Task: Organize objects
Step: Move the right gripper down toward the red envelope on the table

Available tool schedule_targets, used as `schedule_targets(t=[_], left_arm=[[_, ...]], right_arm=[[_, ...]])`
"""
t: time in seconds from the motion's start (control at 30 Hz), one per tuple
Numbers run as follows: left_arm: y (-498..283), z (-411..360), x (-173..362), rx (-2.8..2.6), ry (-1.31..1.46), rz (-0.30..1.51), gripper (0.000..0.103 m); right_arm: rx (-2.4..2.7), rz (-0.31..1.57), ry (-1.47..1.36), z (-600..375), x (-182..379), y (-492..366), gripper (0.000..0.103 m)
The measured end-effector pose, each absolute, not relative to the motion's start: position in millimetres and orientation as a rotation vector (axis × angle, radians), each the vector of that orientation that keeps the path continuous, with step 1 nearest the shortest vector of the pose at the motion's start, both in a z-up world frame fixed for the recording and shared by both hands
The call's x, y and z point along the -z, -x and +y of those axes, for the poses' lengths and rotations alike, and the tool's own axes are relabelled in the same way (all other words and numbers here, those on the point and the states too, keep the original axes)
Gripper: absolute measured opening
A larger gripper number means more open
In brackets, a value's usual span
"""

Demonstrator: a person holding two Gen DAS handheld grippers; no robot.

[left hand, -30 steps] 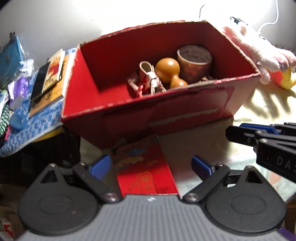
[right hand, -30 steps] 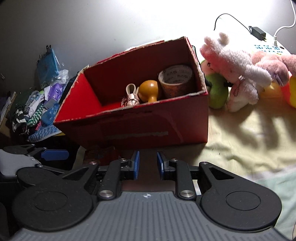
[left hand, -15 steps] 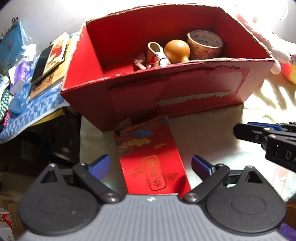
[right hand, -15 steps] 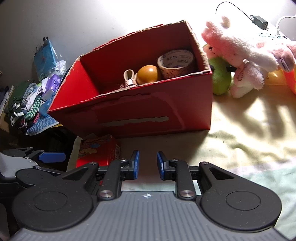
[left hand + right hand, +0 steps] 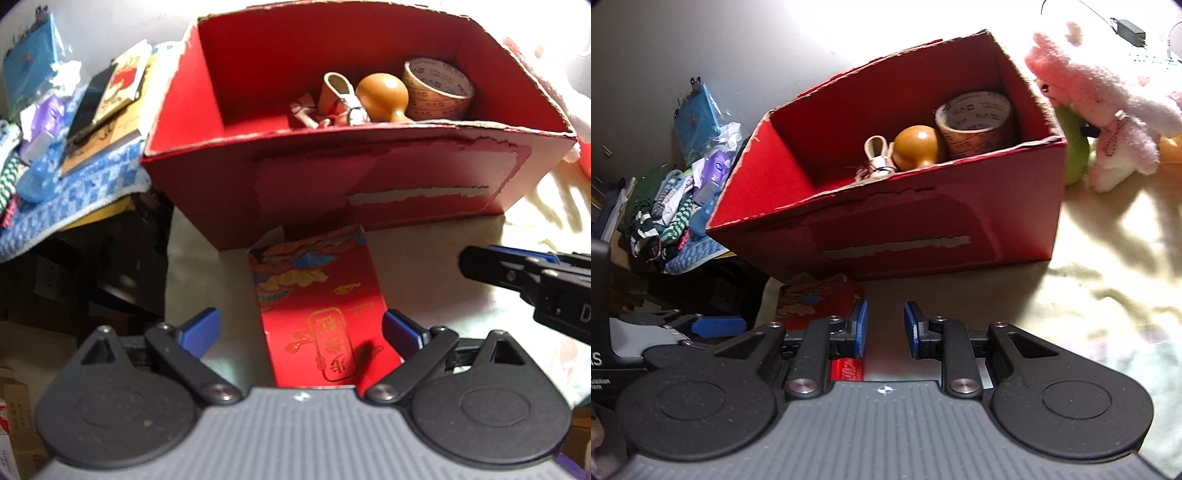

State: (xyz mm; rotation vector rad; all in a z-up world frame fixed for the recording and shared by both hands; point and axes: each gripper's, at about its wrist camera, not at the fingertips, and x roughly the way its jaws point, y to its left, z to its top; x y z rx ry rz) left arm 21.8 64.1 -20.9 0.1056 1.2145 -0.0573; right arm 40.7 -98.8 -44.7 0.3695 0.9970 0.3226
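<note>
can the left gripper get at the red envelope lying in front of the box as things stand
Probably yes. The left gripper points down over the flat red paper envelope with gold print, its jaws open wide on either side, nothing lying on it. The red cardboard box sits just behind, and the right gripper is off to one side.

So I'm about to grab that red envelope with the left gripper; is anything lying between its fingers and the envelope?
Nothing visible does. The left gripper is open, its fingers either side of the red envelope, which lies flat in front of the red cardboard box. The right gripper sits off to the side, clear of it.
</note>
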Motion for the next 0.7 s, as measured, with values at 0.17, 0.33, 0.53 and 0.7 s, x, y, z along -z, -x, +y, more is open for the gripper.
schedule_targets(t=[0.17,0.33,0.53,0.7], left_arm=[[-21,73,24,0.066,-0.078,1.212,0.094],[-17,89,27,0.078,-0.03,1.203,0.095],[-15,104,40,0.121,0.061,1.251,0.095],[-13,105,47,0.17,0.122,1.279,0.095]], right_arm=[[-0.361,1.003,-0.39,-91,47,-46,0.025],[-0.392,1.015,-0.413,-84,50,-50,0.025],[-0.431,1.058,-0.416,-72,56,-54,0.026],[-0.458,1.112,-0.43,-62,65,-57,0.031]])
